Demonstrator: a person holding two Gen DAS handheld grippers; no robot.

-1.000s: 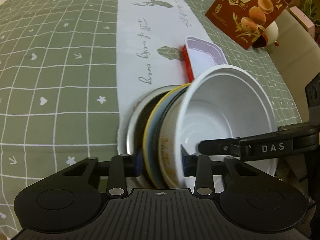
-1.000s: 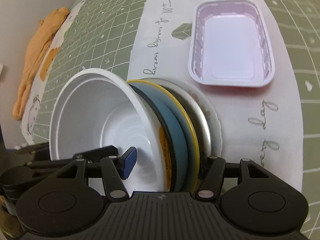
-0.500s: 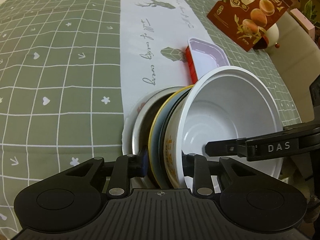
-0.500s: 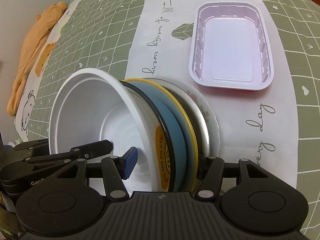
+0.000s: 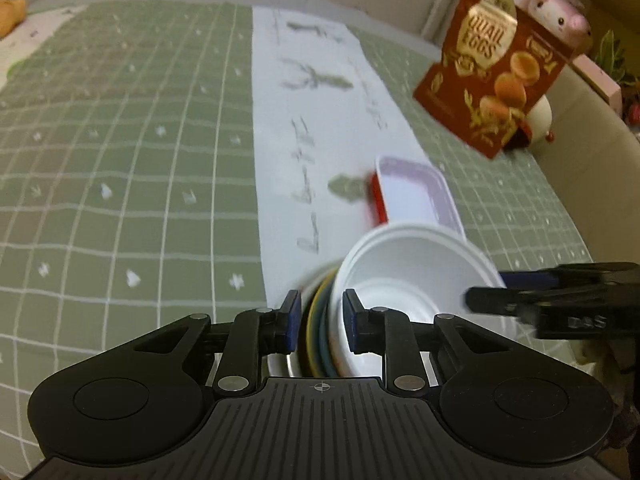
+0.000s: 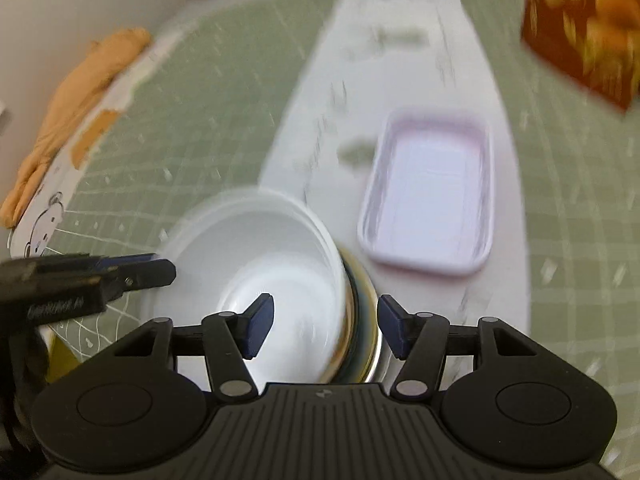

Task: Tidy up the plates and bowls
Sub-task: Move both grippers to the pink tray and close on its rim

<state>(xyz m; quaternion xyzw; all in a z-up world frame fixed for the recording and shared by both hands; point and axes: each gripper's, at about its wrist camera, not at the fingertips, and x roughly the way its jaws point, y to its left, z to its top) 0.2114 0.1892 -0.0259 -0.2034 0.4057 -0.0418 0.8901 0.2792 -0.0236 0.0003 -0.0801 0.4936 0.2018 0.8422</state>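
Observation:
A stack of dishes, a white bowl [image 5: 416, 276] nested on blue, yellow-rimmed and silver plates [image 5: 318, 320], is held tilted on edge above the table. My left gripper [image 5: 320, 326] is shut on the stack's rim, its pads pressing both sides. My right gripper [image 6: 322, 330] straddles the opposite rim of the stack [image 6: 360, 320]; its pads stand a little off the dishes. The white bowl [image 6: 260, 264] opens toward the left in the right wrist view. Each gripper shows in the other's view, the right one [image 5: 552, 304] and the left one [image 6: 80, 280].
A pale pink rectangular tray [image 6: 430, 196] with a red underside lies on the white runner [image 5: 320, 92] just beyond the stack. A red quail-egg pouch [image 5: 492, 68] stands at the back right. An orange cloth [image 6: 76, 108] lies at the far left edge of the green checked tablecloth [image 5: 120, 160].
Both grippers and the dish stack have risen and tipped back, so more of the far table shows. The right gripper's pads have spread slightly off the stack. Both views are now motion-blurred.

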